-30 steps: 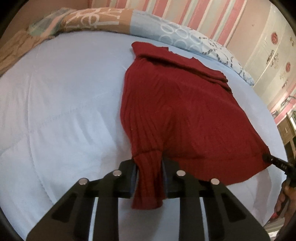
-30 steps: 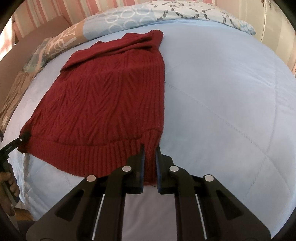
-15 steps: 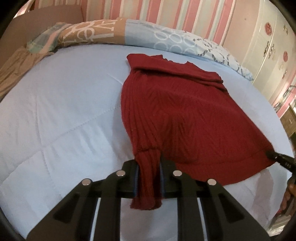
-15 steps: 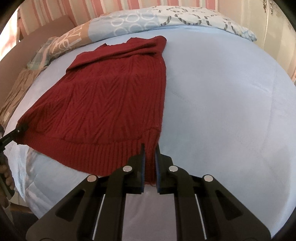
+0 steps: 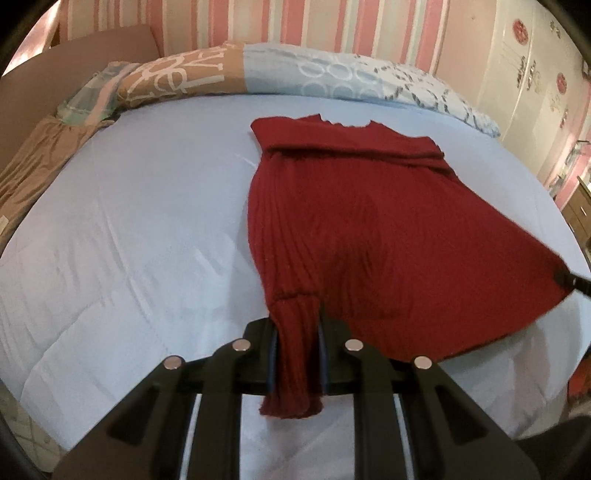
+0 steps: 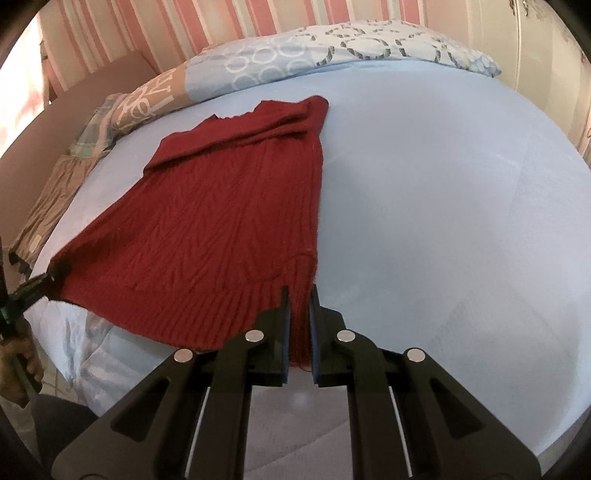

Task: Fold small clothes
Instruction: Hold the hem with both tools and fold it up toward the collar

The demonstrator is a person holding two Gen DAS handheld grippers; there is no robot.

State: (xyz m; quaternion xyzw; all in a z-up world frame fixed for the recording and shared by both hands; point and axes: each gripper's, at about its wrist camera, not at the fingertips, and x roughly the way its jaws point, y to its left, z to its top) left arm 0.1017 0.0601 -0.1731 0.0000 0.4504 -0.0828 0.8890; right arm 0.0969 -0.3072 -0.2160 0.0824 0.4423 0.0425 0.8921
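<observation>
Red sweater [image 5: 354, 221] spread on blue quilt [image 5: 129, 240], mid-frame in both views, collar toward patterned pillows [image 5: 295, 70] at top. Left gripper [image 5: 295, 328], bottom centre, jaws pinching one ribbed hem corner. Right gripper [image 6: 298, 306], bottom centre, jaws clamped on the opposite hem corner. Hem lifted slightly, stretched between the two. Striped wall [image 5: 295, 22] behind.

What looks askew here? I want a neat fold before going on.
The red sweater lies slanted, and its top is already folded over in a rumpled band. Both grippers, left and right, grip hem corners.
</observation>
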